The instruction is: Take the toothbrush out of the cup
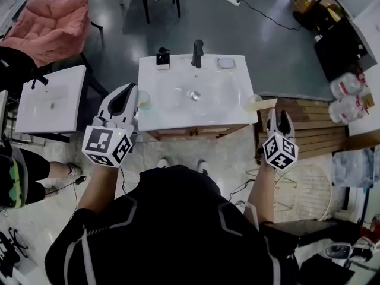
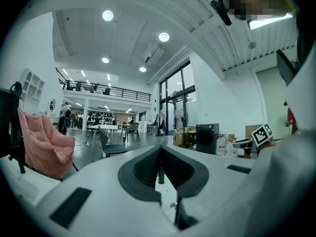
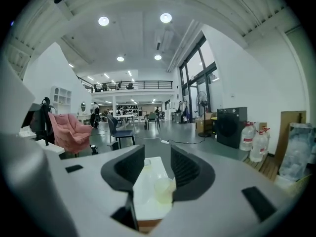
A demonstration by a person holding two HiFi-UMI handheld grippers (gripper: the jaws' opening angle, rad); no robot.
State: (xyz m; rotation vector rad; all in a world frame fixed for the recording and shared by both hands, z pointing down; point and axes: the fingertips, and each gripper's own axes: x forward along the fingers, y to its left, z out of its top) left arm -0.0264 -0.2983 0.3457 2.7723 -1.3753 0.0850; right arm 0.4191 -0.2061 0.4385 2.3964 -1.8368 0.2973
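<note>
Your left gripper (image 1: 127, 91) is shut, its jaws pressed together with nothing between them. It sits at the left edge of the white sink counter (image 1: 233, 83), just beside a small clear cup (image 1: 144, 101).

Your right gripper (image 1: 278, 113) has its jaws apart and grips nothing. It sits at the counter's right corner, where the task's cup (image 1: 253, 103) stands near the edge. The pale toothbrush (image 1: 268, 103) is in that cup, leaning out to the right. In the right gripper view the cup (image 3: 162, 190) shows between the open jaws, close to the right pad – I can't tell if they touch.
</note>
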